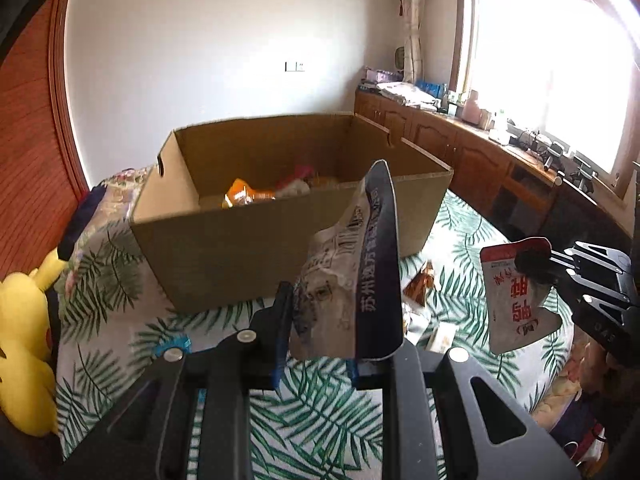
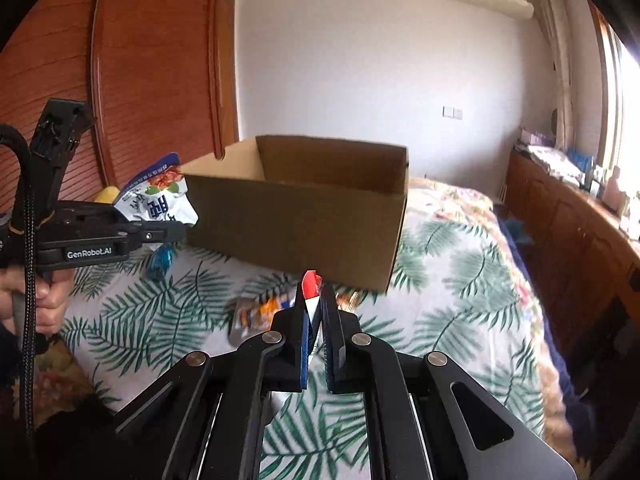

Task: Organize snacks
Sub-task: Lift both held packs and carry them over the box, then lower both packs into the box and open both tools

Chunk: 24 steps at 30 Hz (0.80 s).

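An open cardboard box [image 1: 256, 248] [image 2: 300, 216] stands on the palm-leaf bedspread [image 1: 320, 408], with orange and pink snack packs [image 1: 248, 196] inside. My left gripper [image 1: 340, 324] [image 2: 176, 232] is shut on a large white and dark blue snack bag [image 1: 352, 264] [image 2: 160, 196], held up in front of the box. My right gripper [image 2: 314, 300] [image 1: 530, 266] is shut on a small red and white pouch [image 2: 310, 284] [image 1: 516, 304], which hangs from its tips off the bed, right of the box.
Small loose snacks [image 1: 420, 288] [image 2: 256, 316] lie on the bed before the box. A yellow plush toy [image 1: 24, 340] sits at the left edge. A wooden cabinet [image 1: 460, 148] runs under the window on the right, and a wooden wardrobe [image 2: 152, 72] stands behind. A hand [image 2: 40, 292] grips the left tool.
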Each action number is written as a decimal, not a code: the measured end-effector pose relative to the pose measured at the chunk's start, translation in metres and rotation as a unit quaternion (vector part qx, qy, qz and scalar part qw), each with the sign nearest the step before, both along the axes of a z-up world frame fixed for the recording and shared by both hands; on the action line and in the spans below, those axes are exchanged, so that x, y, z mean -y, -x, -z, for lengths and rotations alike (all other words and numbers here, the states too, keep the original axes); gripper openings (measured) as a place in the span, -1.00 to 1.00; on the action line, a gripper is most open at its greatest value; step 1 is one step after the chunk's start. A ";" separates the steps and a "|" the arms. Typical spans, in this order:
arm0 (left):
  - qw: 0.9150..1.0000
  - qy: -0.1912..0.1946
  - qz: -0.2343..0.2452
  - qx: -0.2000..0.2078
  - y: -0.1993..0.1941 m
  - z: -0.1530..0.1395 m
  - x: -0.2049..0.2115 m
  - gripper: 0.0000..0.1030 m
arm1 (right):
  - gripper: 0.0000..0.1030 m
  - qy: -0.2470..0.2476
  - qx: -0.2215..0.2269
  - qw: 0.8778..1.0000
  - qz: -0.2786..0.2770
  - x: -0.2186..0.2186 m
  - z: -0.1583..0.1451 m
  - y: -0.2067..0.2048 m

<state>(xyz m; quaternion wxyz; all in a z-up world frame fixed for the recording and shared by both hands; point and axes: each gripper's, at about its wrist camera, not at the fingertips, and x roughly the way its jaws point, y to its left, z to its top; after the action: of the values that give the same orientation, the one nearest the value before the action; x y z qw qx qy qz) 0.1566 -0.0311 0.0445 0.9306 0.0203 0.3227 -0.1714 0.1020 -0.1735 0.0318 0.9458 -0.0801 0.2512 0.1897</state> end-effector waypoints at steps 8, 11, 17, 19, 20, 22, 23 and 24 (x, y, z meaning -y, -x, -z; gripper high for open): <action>1.000 0.002 0.000 0.024 -0.018 -0.031 -0.003 -0.61 | -0.94 0.006 0.029 1.000 -0.003 -0.001 -0.024 -0.020; 0.999 0.001 -0.002 0.032 -0.027 -0.039 -0.003 -0.61 | -0.94 0.012 0.041 0.999 -0.005 -0.002 -0.035 -0.029; 0.999 0.002 -0.003 0.043 -0.058 -0.051 -0.005 -0.61 | -0.94 0.013 0.063 0.998 -0.007 -0.004 -0.058 -0.055; 0.999 0.007 -0.003 0.044 -0.069 -0.053 -0.005 -0.61 | -0.94 0.008 0.071 0.997 -0.010 -0.006 -0.066 -0.064; 0.999 0.009 -0.004 0.045 -0.074 -0.053 -0.005 -0.61 | -0.94 0.008 0.076 0.997 -0.011 -0.008 -0.069 -0.069; 0.999 0.011 -0.005 0.049 -0.085 -0.056 -0.005 -0.61 | -0.94 0.009 0.088 0.996 -0.015 -0.012 -0.076 -0.079; 0.999 0.012 -0.006 0.051 -0.090 -0.057 -0.004 -0.61 | -0.94 0.007 0.091 0.996 -0.017 -0.014 -0.080 -0.084; 0.999 0.014 -0.006 0.052 -0.095 -0.058 -0.004 -0.61 | -0.94 0.006 0.095 0.995 -0.019 -0.016 -0.083 -0.091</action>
<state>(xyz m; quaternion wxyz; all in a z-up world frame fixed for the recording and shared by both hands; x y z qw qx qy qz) 0.2518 -0.0269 0.1028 0.9474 0.0145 0.2716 -0.1688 0.1929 -0.1574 0.1148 0.9610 -0.1086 0.1602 0.1976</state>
